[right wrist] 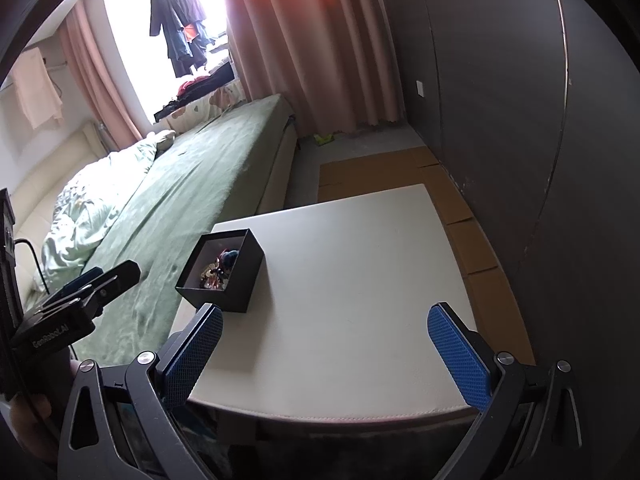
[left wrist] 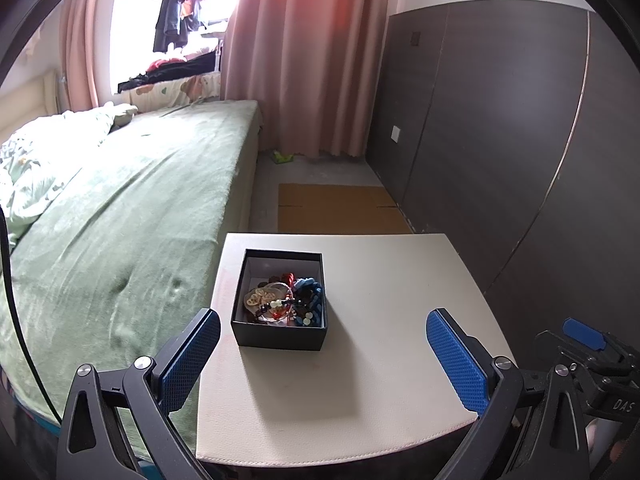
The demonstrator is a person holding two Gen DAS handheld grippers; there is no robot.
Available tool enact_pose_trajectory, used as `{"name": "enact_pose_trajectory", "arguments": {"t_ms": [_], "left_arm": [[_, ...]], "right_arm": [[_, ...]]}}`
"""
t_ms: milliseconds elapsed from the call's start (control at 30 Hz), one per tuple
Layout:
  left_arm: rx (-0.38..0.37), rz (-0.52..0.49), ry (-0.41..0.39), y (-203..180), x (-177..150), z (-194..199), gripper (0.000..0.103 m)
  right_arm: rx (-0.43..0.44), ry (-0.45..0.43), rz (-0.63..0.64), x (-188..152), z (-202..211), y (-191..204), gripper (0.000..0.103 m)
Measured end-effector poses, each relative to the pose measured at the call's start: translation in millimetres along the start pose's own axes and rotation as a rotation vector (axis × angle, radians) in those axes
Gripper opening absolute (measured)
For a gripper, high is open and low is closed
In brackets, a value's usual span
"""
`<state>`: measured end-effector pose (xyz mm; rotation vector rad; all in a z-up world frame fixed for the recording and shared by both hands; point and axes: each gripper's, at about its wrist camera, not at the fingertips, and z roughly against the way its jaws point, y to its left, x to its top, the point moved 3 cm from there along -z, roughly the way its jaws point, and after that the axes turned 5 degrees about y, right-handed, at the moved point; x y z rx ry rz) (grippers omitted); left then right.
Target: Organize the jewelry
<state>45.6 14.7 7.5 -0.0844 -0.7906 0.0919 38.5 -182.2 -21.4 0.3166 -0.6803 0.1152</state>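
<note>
A black open box [left wrist: 280,334] stands on the left part of a white table [left wrist: 380,360]. It holds a tangle of jewelry [left wrist: 285,300]: bead bracelets, red cord, a blue braided piece and gold-coloured discs. My left gripper [left wrist: 323,356] is open and empty, held back from the box near the table's front edge. In the right wrist view the box [right wrist: 236,284] is ahead and left, with jewelry [right wrist: 218,270] inside. My right gripper [right wrist: 325,354] is open and empty over the table's front [right wrist: 360,260]. The left gripper's body [right wrist: 80,296] shows at the left.
A bed with a green cover [left wrist: 120,220] runs along the table's left side. A dark wardrobe [left wrist: 500,120] stands to the right. Flat cardboard [left wrist: 336,208] lies on the floor beyond the table. Pink curtains [left wrist: 300,60] hang at the back.
</note>
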Motion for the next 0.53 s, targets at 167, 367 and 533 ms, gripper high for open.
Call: {"name": "enact_pose_trajectory", "arguments": {"t_ms": [167,367,533], "left_arm": [[0.005,-0.006,-0.008,0.5,-0.5,-0.2,0.103],[0.001,-0.016,-0.002,0.0,-1.3,-1.9,0.103],[0.007,-0.032,-0.004,-0.5,-0.6,-3.2,0.103]], "right_arm": [[0.003,-0.001,-0.003,0.6,0.7,-1.3,0.103],[0.005,0.001,-0.004,0.7,0.9,-1.7,0.103],[0.022,0.001,-0.018,0.2,1.4,-2.8,0.103]]}}
